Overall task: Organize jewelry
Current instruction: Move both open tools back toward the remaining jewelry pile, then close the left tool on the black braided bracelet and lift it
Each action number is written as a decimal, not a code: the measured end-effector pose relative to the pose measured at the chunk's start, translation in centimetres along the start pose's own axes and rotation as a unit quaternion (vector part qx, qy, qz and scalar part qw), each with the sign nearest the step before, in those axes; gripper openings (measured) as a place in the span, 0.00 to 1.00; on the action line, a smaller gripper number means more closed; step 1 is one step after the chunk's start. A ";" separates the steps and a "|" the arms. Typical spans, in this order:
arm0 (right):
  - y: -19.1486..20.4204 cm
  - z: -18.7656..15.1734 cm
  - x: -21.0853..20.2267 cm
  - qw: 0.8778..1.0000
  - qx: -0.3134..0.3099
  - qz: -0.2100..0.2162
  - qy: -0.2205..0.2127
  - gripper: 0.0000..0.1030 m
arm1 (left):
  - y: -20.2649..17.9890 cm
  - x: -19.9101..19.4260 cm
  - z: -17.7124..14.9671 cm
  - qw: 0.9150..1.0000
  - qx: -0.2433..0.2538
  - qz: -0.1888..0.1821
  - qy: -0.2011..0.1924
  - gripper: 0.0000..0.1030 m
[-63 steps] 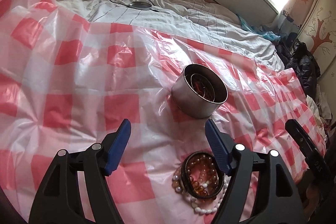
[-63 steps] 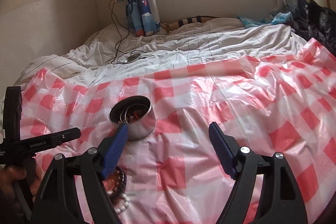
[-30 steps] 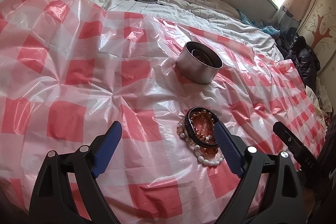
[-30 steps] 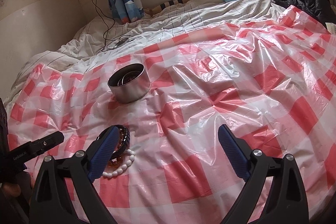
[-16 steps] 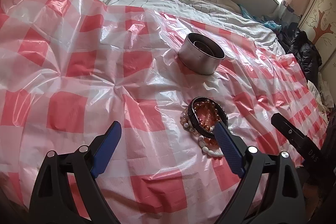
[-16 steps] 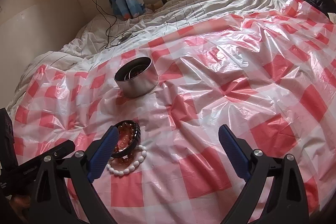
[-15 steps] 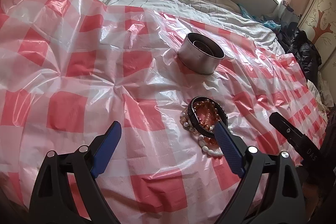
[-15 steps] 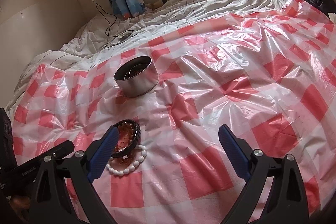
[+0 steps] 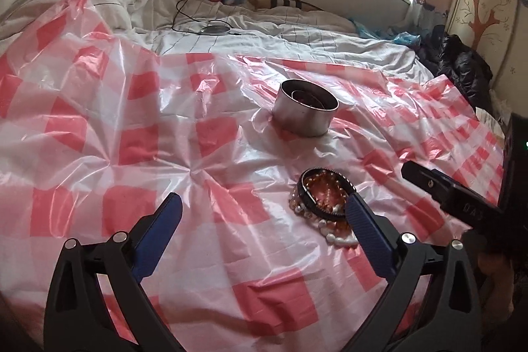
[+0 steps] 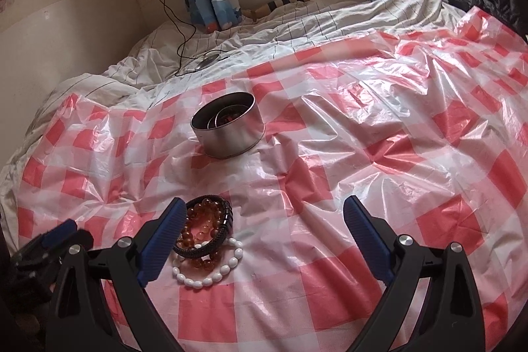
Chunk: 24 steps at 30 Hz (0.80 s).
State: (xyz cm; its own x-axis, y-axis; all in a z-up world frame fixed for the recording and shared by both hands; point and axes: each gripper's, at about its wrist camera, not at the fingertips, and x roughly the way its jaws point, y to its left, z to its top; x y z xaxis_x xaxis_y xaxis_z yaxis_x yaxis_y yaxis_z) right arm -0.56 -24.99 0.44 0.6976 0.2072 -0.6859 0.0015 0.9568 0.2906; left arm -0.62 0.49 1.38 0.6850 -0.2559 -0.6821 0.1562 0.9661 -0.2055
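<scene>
A pile of bracelets (image 9: 325, 203) (image 10: 206, 231) lies on the red-and-white checked plastic sheet (image 9: 214, 137) (image 10: 363, 137): a black band, amber beads, white beads. Beyond it stands a round metal tin (image 9: 305, 110) (image 10: 228, 124) with dark beads inside. My left gripper (image 9: 264, 207) hovers over the sheet, its jaws opening, with nothing between them; the pile sits by its right fingertip. My right gripper (image 10: 264, 210) is open and holds nothing, the pile beside its left finger. Each gripper shows at the edge of the other's view.
The sheet covers a bed with white striped bedding (image 9: 297, 35) (image 10: 297, 25). A black cable and a round disc (image 9: 214, 29) (image 10: 208, 60) lie on it at the back. Dark clothing (image 9: 462, 65) is heaped at the right, under a window with curtains.
The left view has rolled and its jaws stand slightly wider. The right gripper has shifted a little, so the bracelet pile now sits closer to its left finger.
</scene>
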 end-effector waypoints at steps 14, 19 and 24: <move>-1.4 0.9 -1.7 0.998 0.040 0.053 -0.012 0.90 | -0.2 7.9 2.6 0.994 -0.059 -0.056 0.068 0.92; -3.4 1.0 -1.3 0.993 0.095 0.076 0.004 0.90 | -4.7 11.0 1.7 0.994 0.038 -0.036 0.097 0.84; -3.8 1.1 -0.8 0.990 0.110 0.089 0.015 0.90 | -5.5 12.4 0.8 0.990 0.039 -0.049 0.129 0.61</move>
State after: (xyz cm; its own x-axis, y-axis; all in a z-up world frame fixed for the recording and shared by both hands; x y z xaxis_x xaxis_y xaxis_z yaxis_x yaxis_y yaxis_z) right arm -0.36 -29.03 0.64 0.6791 0.3779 -0.6293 0.0389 0.8376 0.5449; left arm 7.56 -7.92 -5.37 0.4615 -0.3392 -0.8198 0.2744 0.9333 -0.2317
